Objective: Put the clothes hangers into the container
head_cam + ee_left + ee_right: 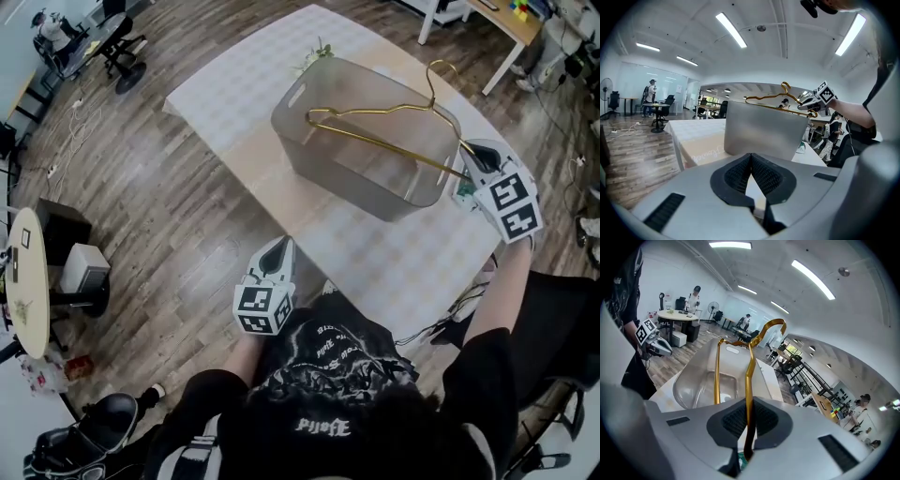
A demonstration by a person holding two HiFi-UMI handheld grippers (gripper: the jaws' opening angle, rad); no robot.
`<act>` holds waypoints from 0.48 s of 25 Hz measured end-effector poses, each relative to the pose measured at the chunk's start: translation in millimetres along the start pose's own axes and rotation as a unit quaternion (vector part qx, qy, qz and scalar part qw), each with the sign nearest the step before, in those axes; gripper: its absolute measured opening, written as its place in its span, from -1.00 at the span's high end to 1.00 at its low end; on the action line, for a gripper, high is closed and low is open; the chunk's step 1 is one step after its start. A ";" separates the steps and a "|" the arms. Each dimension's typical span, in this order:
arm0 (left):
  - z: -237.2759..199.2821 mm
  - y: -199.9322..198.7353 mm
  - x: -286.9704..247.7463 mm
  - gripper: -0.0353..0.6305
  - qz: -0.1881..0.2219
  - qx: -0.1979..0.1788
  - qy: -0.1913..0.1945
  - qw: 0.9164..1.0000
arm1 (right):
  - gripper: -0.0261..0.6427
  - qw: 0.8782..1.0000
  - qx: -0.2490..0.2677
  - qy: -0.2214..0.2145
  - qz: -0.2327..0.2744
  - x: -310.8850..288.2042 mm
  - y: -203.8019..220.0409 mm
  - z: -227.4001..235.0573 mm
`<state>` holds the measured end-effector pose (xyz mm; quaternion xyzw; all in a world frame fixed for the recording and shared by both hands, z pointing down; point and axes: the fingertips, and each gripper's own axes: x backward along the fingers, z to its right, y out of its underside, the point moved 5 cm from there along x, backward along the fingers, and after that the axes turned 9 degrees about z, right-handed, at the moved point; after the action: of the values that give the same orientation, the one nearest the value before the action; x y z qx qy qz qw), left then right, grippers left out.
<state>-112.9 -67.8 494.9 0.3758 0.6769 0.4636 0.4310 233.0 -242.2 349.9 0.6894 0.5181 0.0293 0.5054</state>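
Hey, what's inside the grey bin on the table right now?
No hanger lies on the bin's floor. The gold hanger, clamped in the right gripper, spans the opening above the rim and is not inside. The cloudy walls blur the floor's edges.

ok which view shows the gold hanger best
Head view: the whole gold hanger shows above the container, one end in the shut right tongs. Right gripper view shows it foreshortened between the tongs; left gripper view shows it small and distant.
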 end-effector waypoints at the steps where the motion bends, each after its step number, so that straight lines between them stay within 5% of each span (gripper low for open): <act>1: -0.7 0.5 -0.4 0.83 -0.002 -0.001 -0.003 1.000 | 0.89 1.000 0.002 -0.005 -0.004 -5.5 1.8 0.3; 12: 2.6 4.9 -11.6 0.83 -0.019 -0.004 -0.003 1.000 | 0.89 0.999 0.009 -0.042 -0.015 -44.2 5.4 -7.1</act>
<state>-106.0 -76.1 501.8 0.3623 0.6810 0.4569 0.4430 212.3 -270.1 378.7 0.6868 0.5069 -0.0120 0.5208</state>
